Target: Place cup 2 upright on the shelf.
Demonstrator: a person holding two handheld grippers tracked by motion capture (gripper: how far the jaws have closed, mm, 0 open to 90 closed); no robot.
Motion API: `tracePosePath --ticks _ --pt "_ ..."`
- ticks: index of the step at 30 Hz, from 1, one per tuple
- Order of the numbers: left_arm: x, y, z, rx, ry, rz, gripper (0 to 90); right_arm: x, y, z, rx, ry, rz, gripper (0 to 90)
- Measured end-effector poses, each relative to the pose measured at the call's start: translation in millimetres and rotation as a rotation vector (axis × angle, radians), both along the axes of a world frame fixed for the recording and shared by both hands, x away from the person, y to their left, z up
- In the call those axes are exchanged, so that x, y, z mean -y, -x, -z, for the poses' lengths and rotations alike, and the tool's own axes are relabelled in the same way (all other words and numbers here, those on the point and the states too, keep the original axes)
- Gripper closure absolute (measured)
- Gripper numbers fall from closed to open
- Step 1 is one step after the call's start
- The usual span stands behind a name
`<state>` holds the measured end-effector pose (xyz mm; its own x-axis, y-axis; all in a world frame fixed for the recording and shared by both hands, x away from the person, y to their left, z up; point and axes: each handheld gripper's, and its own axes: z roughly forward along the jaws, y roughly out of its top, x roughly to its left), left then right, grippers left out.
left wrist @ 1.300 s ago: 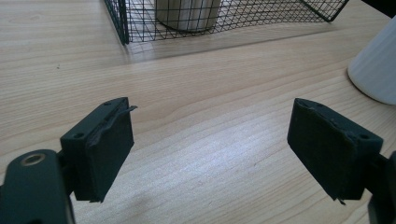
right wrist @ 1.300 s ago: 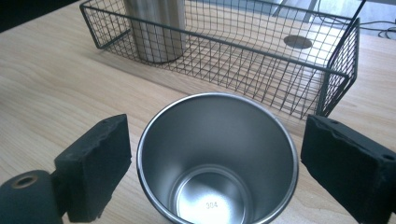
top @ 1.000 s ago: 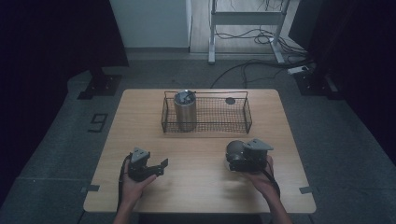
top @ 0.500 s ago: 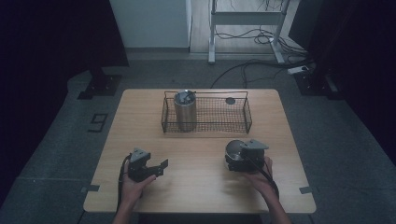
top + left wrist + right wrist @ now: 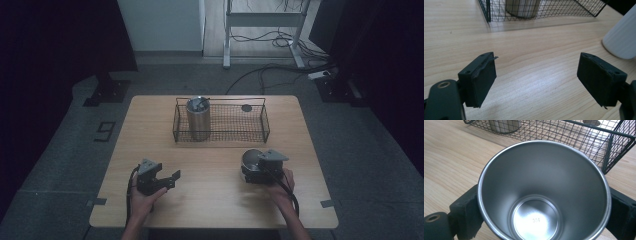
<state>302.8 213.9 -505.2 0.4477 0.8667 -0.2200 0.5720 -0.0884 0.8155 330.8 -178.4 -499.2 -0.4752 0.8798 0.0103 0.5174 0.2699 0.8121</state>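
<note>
I am watching 2 forearms coming in from the near edge of the high view. My left gripper (image 5: 169, 179) is sitting low in the left hand (image 5: 141, 199), pointing right and a little forward, its jaws standing apart with nothing between them; they have just been closing a little. My right gripper (image 5: 248, 168) is resting in the right hand (image 5: 280, 187), pointing left and forward, its jaws spread wide and pressing on both sides of the steel cup (image 5: 544, 192).
</note>
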Motion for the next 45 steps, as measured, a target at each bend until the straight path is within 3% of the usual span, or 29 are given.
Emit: tracePosePath --ticks 6,10,18,26,29,33,37,45 --pt "-2.5 -1.8 2.1 -0.01 0.0 -0.006 16.1 4.6 -0.8 -0.7 -0.007 -0.01 0.001 7.0" --pt "-3.1 -2.6 3.8 -0.015 0.003 -0.011 16.2 8.1 -0.9 -3.6 -0.017 -0.043 -0.011 7.0" --pt "-3.3 -0.2 2.3 -0.007 -0.002 -0.013 16.4 9.3 3.7 -13.7 0.01 -0.048 -0.02 7.0" --pt "-4.4 0.7 0.0 -0.006 0.015 -0.016 17.1 12.8 3.7 -19.1 0.003 -0.058 -0.013 7.0" --pt "-2.3 -0.6 4.0 -0.008 0.007 -0.018 17.7 11.6 2.6 -21.5 0.0 -0.058 -0.001 7.0" --pt "4.1 -6.0 13.7 -0.042 -0.04 -0.005 17.9 9.0 1.1 -25.6 -0.02 -0.034 0.006 7.0" --pt "8.9 -5.6 14.5 -0.043 -0.04 0.01 18.0 8.1 -0.9 -32.7 -0.023 -0.044 0.015 7.0" --pt "21.5 -2.9 9.3 -0.008 -0.061 0.038 18.0 4.0 -10.4 -48.9 -0.031 -0.056 0.041 7.0"
